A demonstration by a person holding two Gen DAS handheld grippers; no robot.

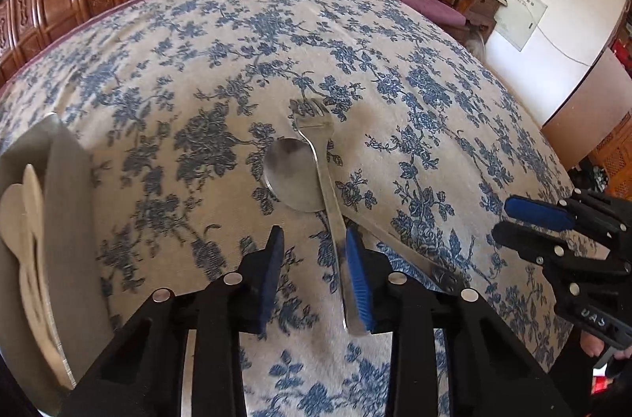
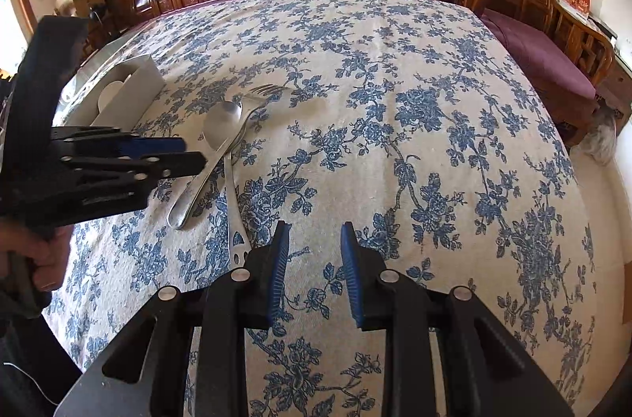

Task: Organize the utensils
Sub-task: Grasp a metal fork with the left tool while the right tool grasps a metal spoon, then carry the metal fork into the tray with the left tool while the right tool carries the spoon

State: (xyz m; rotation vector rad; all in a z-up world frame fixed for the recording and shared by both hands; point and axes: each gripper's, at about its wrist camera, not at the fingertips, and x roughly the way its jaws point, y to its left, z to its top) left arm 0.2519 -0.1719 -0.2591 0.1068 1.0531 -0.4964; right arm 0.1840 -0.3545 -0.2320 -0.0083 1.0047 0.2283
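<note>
Left wrist view: left gripper (image 1: 315,251), jaws parted, is straddling the fork (image 1: 327,188) handle, not yet clamping. Spoon (image 1: 293,175) is lying untouched; tray (image 1: 59,239) is waiting. Right gripper (image 2: 314,261) is idling open, empty.

Black gripper (image 1: 315,282), blue ribbed pads (image 1: 357,278)

Crossed fork (image 1: 328,180) and spoon (image 1: 294,176) ahead, holder (image 1: 59,239) left, cloth (image 1: 197,61) beyond bare
</note>
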